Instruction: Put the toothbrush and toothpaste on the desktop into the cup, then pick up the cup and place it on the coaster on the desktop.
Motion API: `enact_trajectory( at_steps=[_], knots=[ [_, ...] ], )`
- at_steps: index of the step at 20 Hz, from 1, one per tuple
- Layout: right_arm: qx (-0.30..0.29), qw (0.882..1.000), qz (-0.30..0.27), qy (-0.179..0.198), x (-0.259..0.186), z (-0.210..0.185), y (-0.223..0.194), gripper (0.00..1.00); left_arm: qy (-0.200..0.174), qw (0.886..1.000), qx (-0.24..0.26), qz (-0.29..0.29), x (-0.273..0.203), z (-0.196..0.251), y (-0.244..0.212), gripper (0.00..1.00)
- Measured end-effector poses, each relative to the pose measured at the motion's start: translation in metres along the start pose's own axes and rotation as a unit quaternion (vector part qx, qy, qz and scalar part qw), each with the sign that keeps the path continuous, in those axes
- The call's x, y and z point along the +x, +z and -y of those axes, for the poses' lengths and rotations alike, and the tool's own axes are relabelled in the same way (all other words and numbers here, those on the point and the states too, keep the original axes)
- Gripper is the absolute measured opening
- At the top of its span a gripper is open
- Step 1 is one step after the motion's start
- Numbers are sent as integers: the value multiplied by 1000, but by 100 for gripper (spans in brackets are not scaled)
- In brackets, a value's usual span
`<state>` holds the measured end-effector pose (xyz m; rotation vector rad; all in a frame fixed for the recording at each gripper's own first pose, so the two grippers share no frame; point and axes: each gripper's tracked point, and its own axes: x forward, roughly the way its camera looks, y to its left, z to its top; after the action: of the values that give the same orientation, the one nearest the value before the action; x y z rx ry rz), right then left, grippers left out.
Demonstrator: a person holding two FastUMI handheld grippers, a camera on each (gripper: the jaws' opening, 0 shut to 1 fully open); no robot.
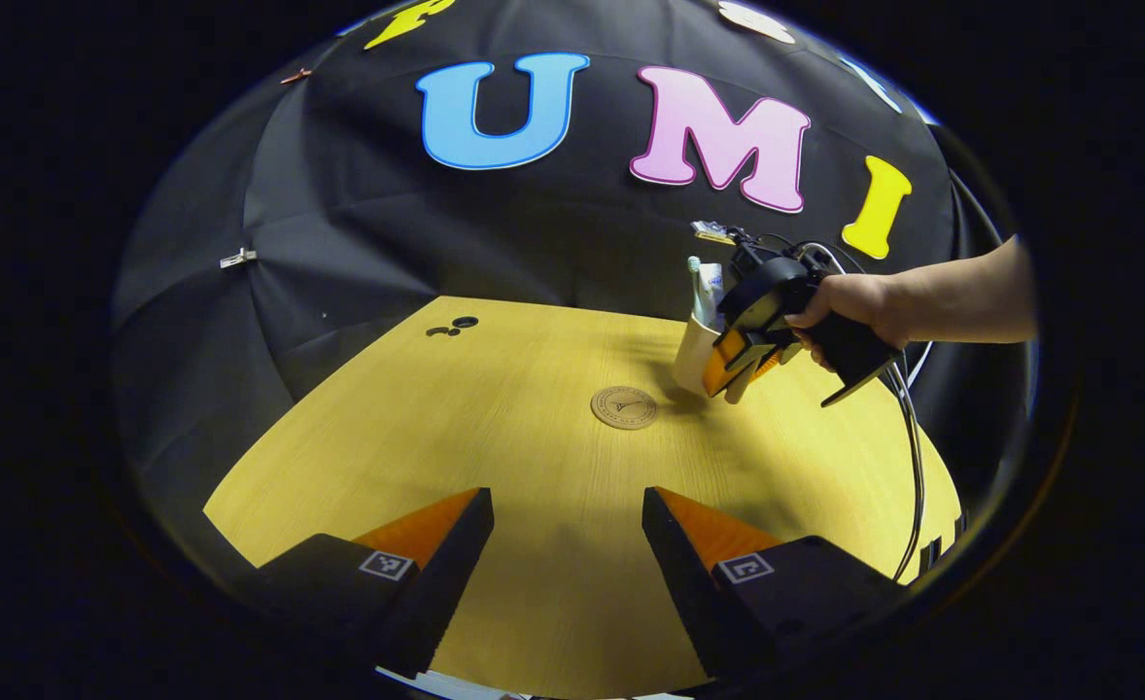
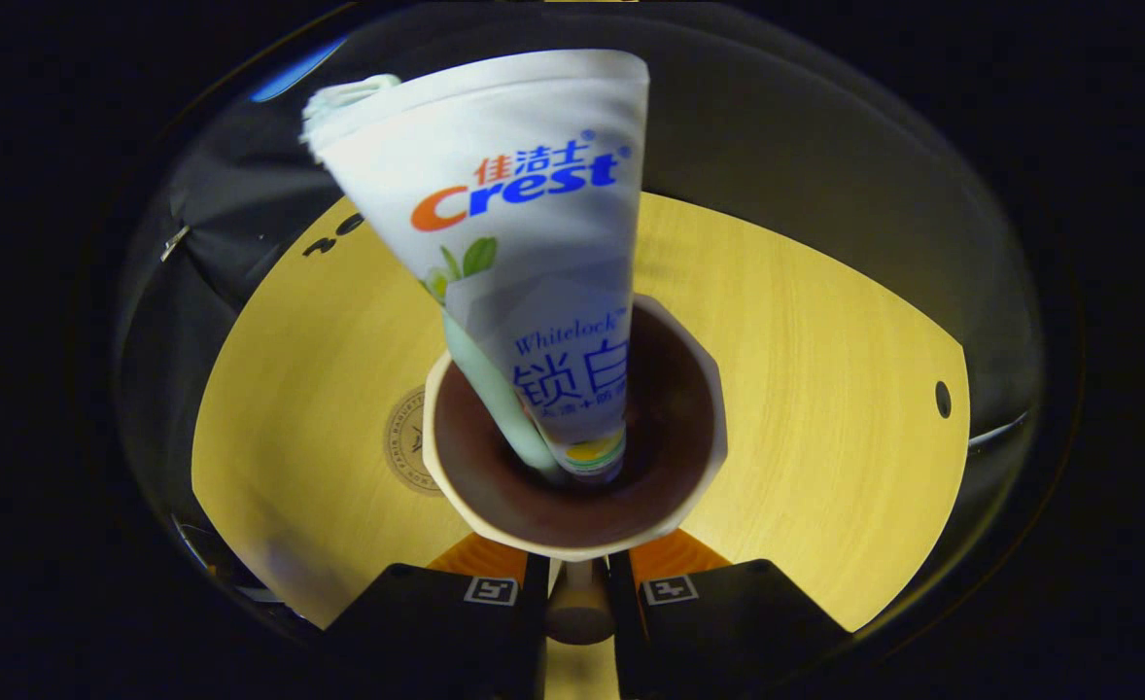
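Observation:
A cream cup [image 1: 691, 352] with a dark inside [image 2: 572, 467] holds a white toothpaste tube [image 2: 524, 243] and a pale green toothbrush [image 2: 495, 389]; both stick up above its rim [image 1: 704, 282]. My right gripper [image 2: 577, 574], held by a hand [image 1: 850, 301], is shut on the cup's handle [image 2: 577, 608]. In the left gripper view, the right gripper [image 1: 743, 365] and cup are just right of the round brown coaster [image 1: 624, 407], the cup leaning slightly. The cup hides part of the coaster [image 2: 403, 442]. My left gripper [image 1: 568, 501] is open over the near table, with nothing in it.
The yellow wooden table [image 1: 495, 428] has small dark holes at its far left [image 1: 456, 326] and one near its right edge [image 2: 942, 399]. A cable [image 1: 913, 457] hangs from the right gripper over the table's right side. Black cloth surrounds the table.

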<state>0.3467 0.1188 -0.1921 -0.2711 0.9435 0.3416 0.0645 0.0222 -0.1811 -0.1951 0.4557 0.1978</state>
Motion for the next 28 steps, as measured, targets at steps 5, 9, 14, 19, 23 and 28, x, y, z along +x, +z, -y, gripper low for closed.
enact_trajectory(
  at_steps=[5, 9, 14, 19, 23, 28],
  knots=[
    [-32, 999, -8, 22, 12, -49, 0, 32, 11, 1000, -15, -13, -12, -13, -15, 98],
    [-56, 998, -16, 28, 22, -75, -6, 31, 18, 999, -18, -23, -17, -22, -28, 98],
    [-77, 996, -25, 24, 30, -90, -16, 32, 31, 999, -18, -29, -25, -35, -36, 98],
    [-73, 997, -27, 18, 33, -92, -17, 32, 41, 998, -22, -36, -35, -44, -43, 98],
    [-80, 997, -21, 12, 23, -92, -17, 42, 46, 998, -11, -33, -44, -48, -42, 98],
    [-65, 998, 11, 6, -18, -81, -17, 95, 40, 999, 2, -17, -55, -43, -25, 98]
  ],
)
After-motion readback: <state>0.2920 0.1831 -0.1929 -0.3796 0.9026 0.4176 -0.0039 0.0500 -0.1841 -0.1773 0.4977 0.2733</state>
